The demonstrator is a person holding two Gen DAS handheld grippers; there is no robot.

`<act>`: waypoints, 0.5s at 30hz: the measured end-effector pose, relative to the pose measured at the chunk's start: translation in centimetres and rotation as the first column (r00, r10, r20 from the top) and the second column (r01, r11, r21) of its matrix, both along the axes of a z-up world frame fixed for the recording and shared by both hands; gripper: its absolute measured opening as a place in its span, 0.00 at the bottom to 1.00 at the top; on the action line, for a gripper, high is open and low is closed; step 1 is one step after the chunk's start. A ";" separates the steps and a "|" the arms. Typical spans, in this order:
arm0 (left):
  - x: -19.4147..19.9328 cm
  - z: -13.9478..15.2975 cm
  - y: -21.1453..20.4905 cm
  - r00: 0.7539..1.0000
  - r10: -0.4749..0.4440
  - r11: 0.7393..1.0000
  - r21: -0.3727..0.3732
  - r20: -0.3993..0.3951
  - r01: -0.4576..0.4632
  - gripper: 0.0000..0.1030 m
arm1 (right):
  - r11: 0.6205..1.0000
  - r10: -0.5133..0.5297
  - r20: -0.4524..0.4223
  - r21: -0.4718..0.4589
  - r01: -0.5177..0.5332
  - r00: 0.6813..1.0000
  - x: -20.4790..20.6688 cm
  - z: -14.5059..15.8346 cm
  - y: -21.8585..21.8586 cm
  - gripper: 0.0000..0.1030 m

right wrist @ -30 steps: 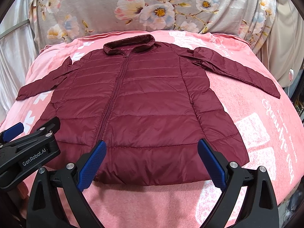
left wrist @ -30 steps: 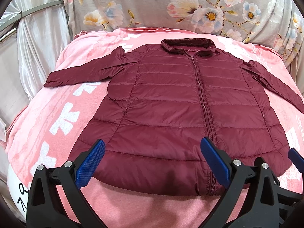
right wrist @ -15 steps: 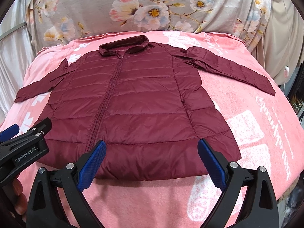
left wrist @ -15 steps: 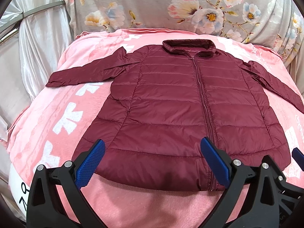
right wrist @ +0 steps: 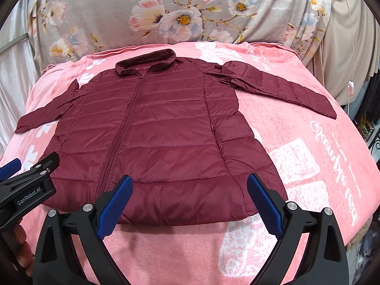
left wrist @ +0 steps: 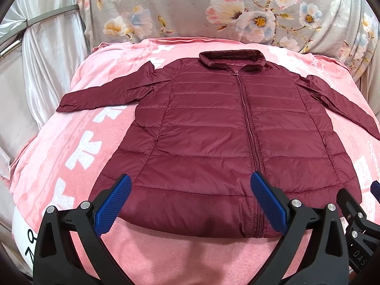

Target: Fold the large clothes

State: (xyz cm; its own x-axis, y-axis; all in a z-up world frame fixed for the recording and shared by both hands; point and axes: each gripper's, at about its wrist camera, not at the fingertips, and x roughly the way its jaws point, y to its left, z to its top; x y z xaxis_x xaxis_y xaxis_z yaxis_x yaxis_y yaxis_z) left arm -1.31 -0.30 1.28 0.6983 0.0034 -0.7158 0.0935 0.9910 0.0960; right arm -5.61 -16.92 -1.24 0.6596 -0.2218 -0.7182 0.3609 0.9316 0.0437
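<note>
1. One large pink plush blanket with white lettering [left wrist: 71, 142] covered the whole work surface, with a grey floral-print cloth [left wrist: 190, 7] draped behind it.
2. Spread flat on that blanket lay the task's thing, a dark maroon quilted puffer jacket [left wrist: 213, 130], front up, zipped, collar at the far side and hem nearest the cameras.
3. Both sleeves stretched outward: the left maroon sleeve [left wrist: 102, 95] reached toward the blanket's left edge, and the right maroon sleeve [right wrist: 280, 87] angled out over the pink pile on the other side.
4. No fold showed anywhere in the jacket, so the task looked to be at its very start, in the approach before a first grasp.
5. The left gripper [left wrist: 190, 204], black-framed with blue ribbed pads, hovered above the hem near the zipper with its fingers spread wide and nothing between them.
6. The right gripper [right wrist: 190, 204], of the same build, hung over the hem's right half, fingers equally wide and empty.
7. The next move probably called for pinching a sleeve cuff or a hem corner, lifting the slippery padded fabric and carrying it across the body.
8. No container was visible in either view, so nothing could be said of contents.
</note>
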 end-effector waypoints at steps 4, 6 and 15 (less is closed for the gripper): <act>0.1 0.0 -0.3 1.000 0.001 1.000 0.003 -0.001 -0.001 0.95 | 1.000 0.001 0.003 -0.002 -0.001 1.000 0.0 0.1 -0.3 0.91; 0.2 0.0 -0.5 1.000 0.001 1.000 0.007 -0.003 -0.001 0.95 | 1.000 0.000 0.006 -0.004 0.000 1.000 0.0 0.2 -0.7 0.91; 1.1 -0.6 -0.5 1.000 0.014 1.000 0.002 -0.017 -0.014 0.95 | 0.999 -0.023 0.019 0.027 0.023 1.000 0.9 0.1 -5.0 0.91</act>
State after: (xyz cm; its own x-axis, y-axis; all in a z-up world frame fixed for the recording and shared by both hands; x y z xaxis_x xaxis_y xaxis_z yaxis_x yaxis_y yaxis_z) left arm -0.17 -0.76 0.69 0.6857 0.0143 -0.7277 0.0817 0.9920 0.0965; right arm -4.74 -21.91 -1.12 0.6680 -0.2182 -0.7114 0.3812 0.9214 0.0754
